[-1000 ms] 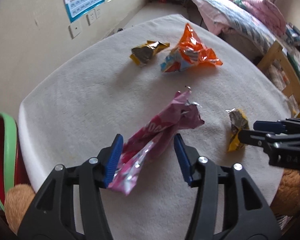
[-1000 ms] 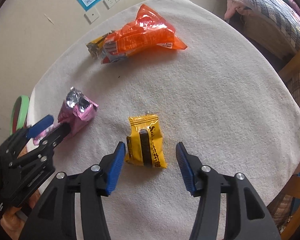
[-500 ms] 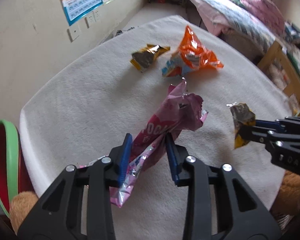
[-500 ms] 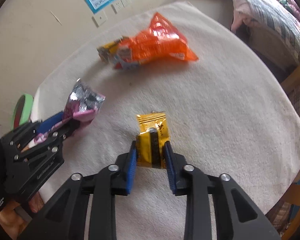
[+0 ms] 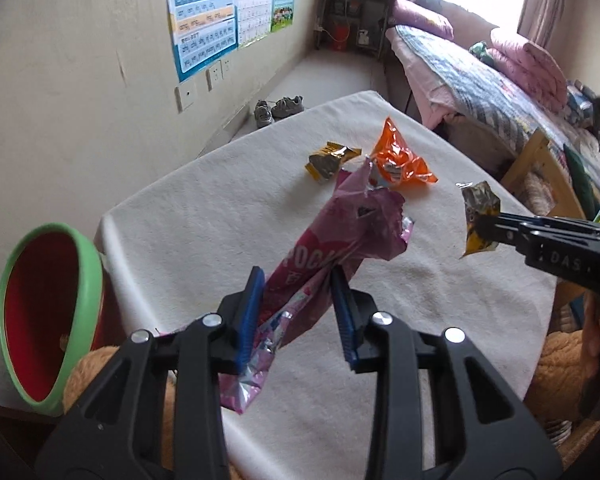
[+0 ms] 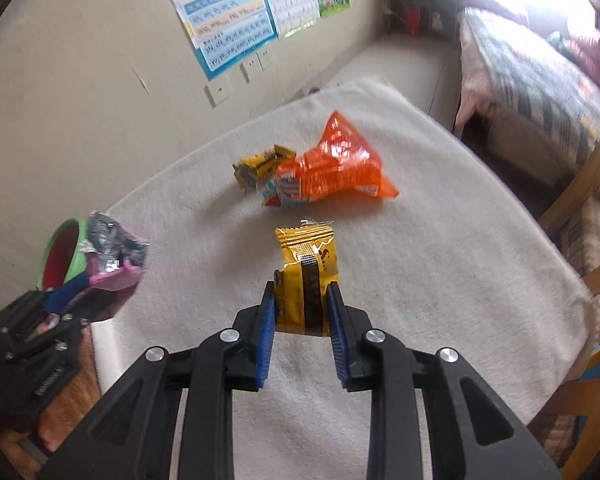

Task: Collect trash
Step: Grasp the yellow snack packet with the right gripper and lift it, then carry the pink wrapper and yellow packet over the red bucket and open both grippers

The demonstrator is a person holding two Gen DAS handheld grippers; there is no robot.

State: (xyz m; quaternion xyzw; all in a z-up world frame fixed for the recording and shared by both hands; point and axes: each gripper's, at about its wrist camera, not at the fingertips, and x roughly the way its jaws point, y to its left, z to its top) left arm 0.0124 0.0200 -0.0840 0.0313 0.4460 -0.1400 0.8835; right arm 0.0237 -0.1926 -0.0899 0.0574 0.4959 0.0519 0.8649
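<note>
both jaw pairs are clamped: left gripper (image 5: 298,304) on the pink wrapper (image 5: 340,240), right gripper (image 6: 300,320) on the yellow packet (image 6: 306,276), both held above the table (image 6: 440,264); orange bag (image 6: 336,168) lies near its far edge.

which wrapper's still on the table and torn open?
The small yellow wrapper beside the orange bag: its silver inside shows. The other yellow wrapper is held aloft.

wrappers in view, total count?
4. Pink wrapper in left gripper; yellow wrapper in right gripper; orange bag and small yellow wrapper on the table. More may be hidden.
</note>
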